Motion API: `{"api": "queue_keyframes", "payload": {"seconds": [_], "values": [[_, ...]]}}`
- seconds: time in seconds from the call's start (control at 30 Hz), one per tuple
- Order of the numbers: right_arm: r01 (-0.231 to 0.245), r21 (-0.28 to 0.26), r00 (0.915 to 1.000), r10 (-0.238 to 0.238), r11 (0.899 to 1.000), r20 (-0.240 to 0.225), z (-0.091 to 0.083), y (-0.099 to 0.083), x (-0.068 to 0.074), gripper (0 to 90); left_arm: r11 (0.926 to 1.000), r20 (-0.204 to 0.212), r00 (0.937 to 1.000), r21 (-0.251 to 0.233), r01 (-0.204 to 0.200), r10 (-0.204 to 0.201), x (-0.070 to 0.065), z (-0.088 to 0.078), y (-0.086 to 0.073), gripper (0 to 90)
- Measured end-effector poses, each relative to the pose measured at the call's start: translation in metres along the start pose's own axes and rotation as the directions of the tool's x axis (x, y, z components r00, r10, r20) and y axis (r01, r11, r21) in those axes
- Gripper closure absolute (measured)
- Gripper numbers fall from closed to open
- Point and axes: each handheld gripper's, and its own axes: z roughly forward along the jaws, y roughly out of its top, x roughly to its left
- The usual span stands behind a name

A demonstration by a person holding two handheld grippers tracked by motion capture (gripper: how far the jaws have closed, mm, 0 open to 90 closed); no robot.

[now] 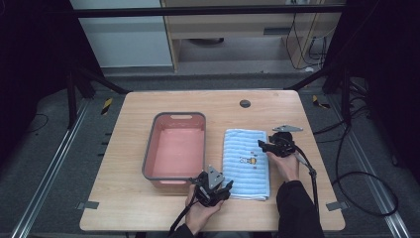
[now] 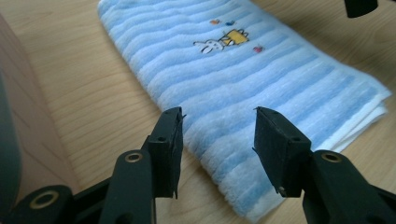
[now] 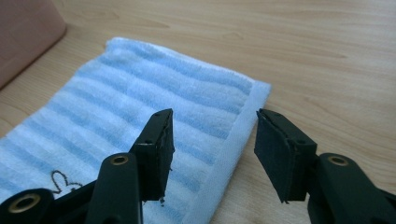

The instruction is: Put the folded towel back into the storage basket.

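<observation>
High view: folded blue striped towel (image 1: 246,163) flat on the wooden table (image 1: 124,198), just right of the pink basin (image 1: 176,148). Left gripper (image 1: 224,189) at the towel's near left corner, right gripper (image 1: 263,145) at its right edge.

Left gripper view: jaws spread, nothing pinched, towel (image 2: 243,79) corner under them.

Right gripper view: jaws spread over the towel's (image 3: 140,102) hemmed edge, not gripping.

No legible text, brand, label or number on any item. Only mark: small embroidered motif, a rabbit figure beside a yellow block, on the blue striped towel (image 2: 243,88); no lettering readable there.
</observation>
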Motion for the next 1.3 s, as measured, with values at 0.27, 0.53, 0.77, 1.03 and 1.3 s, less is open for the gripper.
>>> {"api": "queue_keyframes", "payload": {"seconds": [0.27,0.53,0.77,1.03,1.3], "values": [[0.005,0.043,1.0,-0.005,0.999,0.007,0.01,-0.005,0.001,47.3,0.9983,-0.014,0.9995,0.05,0.028,-0.028,0.002,0.008,-0.009,54.0],[0.006,0.082,1.0,-0.006,0.997,0.002,0.016,-0.009,0.001,50.2,0.9972,-0.006,0.9992,0.062,0.041,-0.041,0.002,0.012,-0.013,58.0],[-0.002,0.077,0.9999,0.004,0.997,-0.016,0.016,-0.011,0.002,61.3,0.9956,0.013,0.9973,0.061,0.072,-0.073,0.002,0.014,-0.013,67.0],[-0.021,0.071,0.9982,0.025,0.997,-0.054,0.015,-0.012,0.002,80.2,0.9933,0.016,0.9951,0.062,0.097,-0.098,0.002,0.015,-0.011,81.3],[-0.012,0.048,0.9975,0.016,0.999,-0.069,0.006,-0.008,0.001,81.7,0.9919,0.018,0.9924,0.038,0.121,-0.122,0.005,0.01,-0.008,85.3]]}}
